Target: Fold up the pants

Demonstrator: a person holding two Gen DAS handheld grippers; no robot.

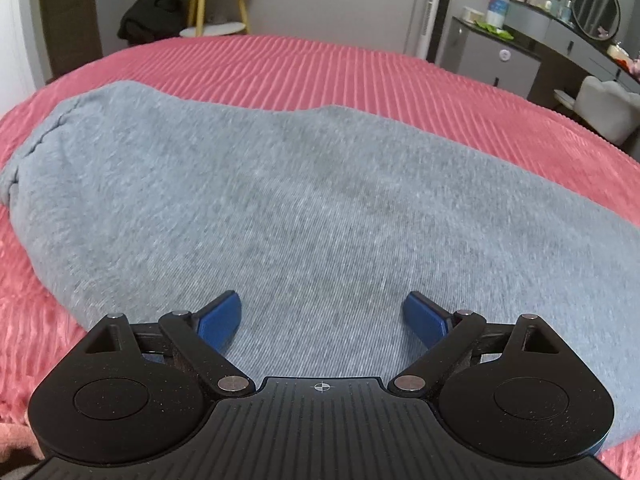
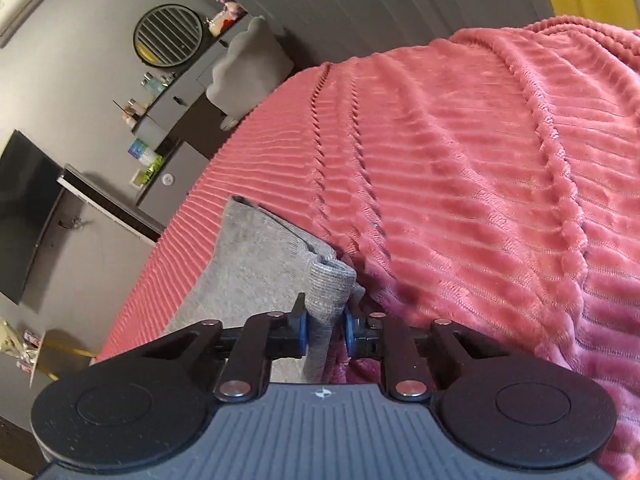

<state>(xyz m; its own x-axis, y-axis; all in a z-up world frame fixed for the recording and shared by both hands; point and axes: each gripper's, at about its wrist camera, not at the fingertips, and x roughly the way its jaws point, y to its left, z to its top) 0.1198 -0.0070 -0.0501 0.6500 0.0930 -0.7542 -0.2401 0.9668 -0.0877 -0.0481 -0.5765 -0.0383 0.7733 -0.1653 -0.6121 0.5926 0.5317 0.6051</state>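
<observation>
Pants [image 1: 304, 216] (one pair): right gripper [image 2: 324, 330] pinching cuff [image 2: 330, 284], left gripper [image 1: 322, 320] spread wide, empty.

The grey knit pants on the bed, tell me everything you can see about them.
The grey knit pants are soft heathered jersey, lying folded over in a broad mound across the pink ribbed bedspread. A stitched seam runs along the far left end. The open left gripper hovers low over them with its blue pads spread. The right gripper is clamped on a ribbed cuff or hem edge, pinched into a bunch.

A bed under a ribbed pink blanket [image 1: 320, 68] carries grey pants [image 1: 280, 200], apparently folded.
</observation>
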